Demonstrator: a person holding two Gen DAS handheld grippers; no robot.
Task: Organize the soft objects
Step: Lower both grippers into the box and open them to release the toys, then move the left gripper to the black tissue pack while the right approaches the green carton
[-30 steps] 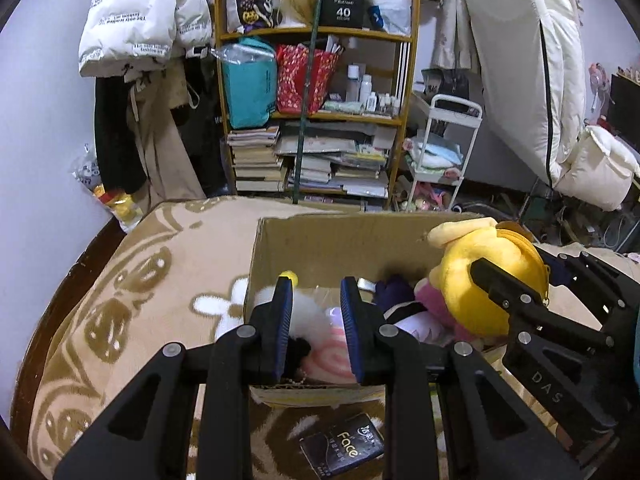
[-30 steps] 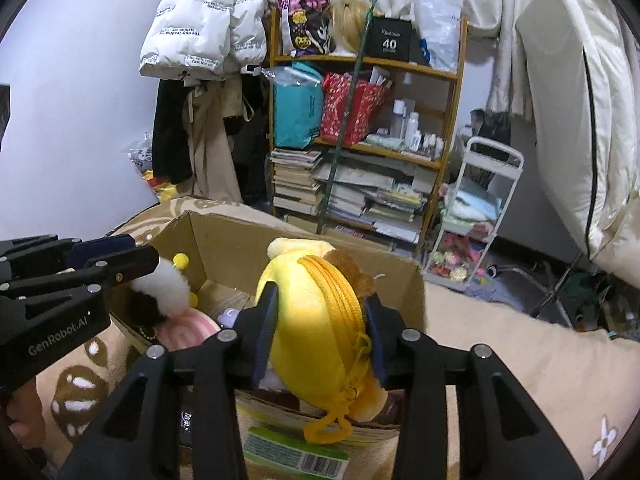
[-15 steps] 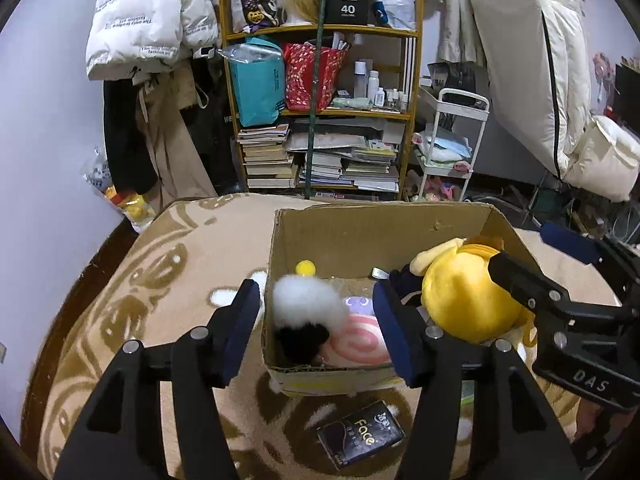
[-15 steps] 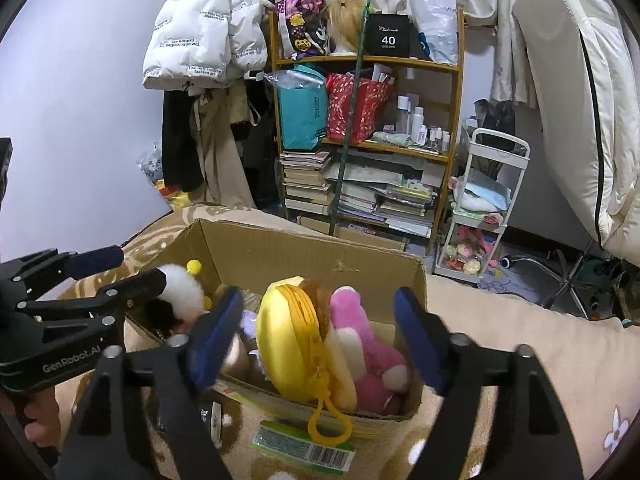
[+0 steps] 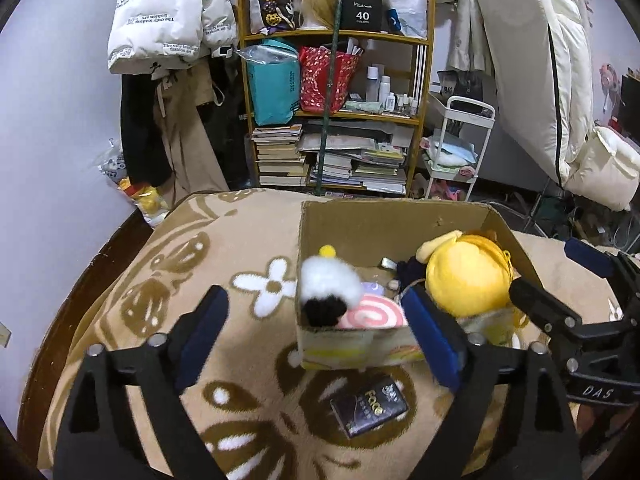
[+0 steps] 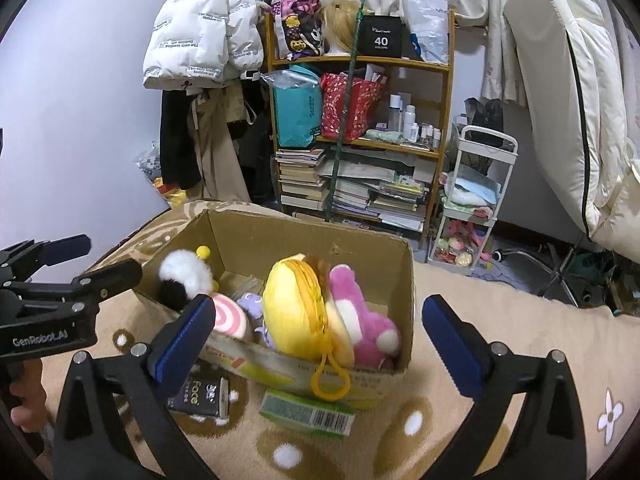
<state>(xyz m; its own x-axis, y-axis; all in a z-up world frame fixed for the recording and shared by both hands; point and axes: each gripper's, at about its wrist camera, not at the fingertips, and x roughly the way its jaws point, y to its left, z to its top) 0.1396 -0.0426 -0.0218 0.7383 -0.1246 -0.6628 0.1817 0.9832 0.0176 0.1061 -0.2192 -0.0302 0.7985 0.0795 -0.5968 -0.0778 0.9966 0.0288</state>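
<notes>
Two hand-held grippers hover over a cardboard box of plush toys on a patterned blanket — both with jaws spread wide, gripping nothing. The left gripper faces the box's near-left corner, where the white-and-black fluffy toy and the pink swirl toy sit just ahead, inside the wall. The right gripper frames the yellow zip plush, standing on edge w/ its zipper running toward the camera; the pink plush presses against it on the right. Every soft item in view lies inside the box. Outside, touching the front wall — a dark "Face" packet and a green barcode pack, neither obviously soft. If either needs shifting, the right gripper looks nearer the green pack, approx. straight below its fingers; the left is nearer the packet.
</notes>
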